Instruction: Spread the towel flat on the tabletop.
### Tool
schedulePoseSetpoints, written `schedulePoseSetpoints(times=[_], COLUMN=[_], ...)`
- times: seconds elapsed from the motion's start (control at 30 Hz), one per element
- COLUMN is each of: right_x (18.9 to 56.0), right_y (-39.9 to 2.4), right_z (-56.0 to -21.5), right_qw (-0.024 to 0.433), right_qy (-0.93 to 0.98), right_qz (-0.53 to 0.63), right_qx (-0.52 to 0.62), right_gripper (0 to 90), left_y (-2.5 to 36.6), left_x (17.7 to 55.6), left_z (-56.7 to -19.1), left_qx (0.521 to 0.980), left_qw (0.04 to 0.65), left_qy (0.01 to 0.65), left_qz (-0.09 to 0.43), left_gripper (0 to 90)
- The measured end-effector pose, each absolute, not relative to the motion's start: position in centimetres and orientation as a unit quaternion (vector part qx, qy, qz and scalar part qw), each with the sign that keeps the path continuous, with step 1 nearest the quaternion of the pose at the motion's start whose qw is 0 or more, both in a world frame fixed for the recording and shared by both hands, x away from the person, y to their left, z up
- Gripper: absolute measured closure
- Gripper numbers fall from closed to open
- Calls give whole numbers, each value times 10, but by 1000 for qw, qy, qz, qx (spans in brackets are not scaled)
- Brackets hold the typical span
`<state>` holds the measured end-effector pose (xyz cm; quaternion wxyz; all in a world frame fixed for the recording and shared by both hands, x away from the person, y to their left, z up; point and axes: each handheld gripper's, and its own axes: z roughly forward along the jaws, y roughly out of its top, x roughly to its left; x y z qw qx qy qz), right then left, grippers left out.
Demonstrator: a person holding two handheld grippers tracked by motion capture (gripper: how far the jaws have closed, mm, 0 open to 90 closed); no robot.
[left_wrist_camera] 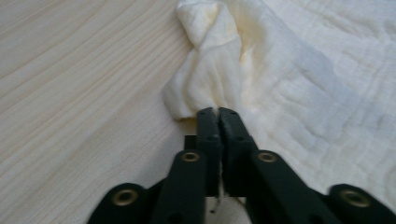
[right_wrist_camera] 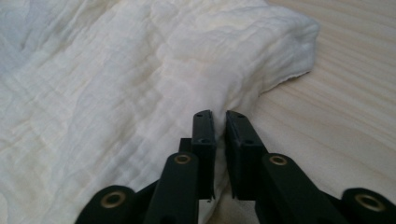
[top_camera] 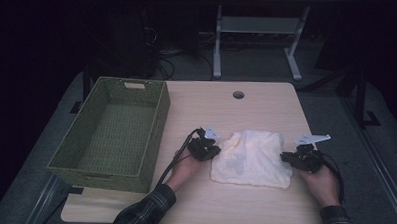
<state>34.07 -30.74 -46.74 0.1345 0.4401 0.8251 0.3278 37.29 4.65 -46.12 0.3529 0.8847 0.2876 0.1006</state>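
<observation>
While both hand-held grippers (top_camera: 212, 148) (top_camera: 286, 157) pinch white cloth (top_camera: 252, 159), pale wood table (top_camera: 267, 104) in dark room.

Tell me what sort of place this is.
Probably a lab or workshop set up for recording, not a home. A light wooden table with a cable hole stands on grey carpet in a dim room, another metal-legged bench and loose cables behind it. A green woven basket and white cloth lie staged on it.

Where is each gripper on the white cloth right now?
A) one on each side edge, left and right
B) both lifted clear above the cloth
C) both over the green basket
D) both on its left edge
A: the left gripper pinches the white cloth at its left edge, and the right gripper pinches the opposite edge; the green basket sits apart.
</observation>
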Motion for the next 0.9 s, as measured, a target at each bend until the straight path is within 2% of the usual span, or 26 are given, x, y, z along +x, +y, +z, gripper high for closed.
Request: schedulePoseSetpoints(times=[0.43,0.9], right_x=[334,310], right_y=[-307,-290], right_z=[-465,-462], right_qw=[139,114], right_qy=[834,849], right_qz=[321,323], right_qx=[427,402], right_gripper=[865,869], left_y=[65,105], left_x=[362,321], left_z=[-446,-442], left_qx=[885,884], left_qw=[351,340], left_qy=[292,313], left_qz=[90,76], left_gripper=[898,897])
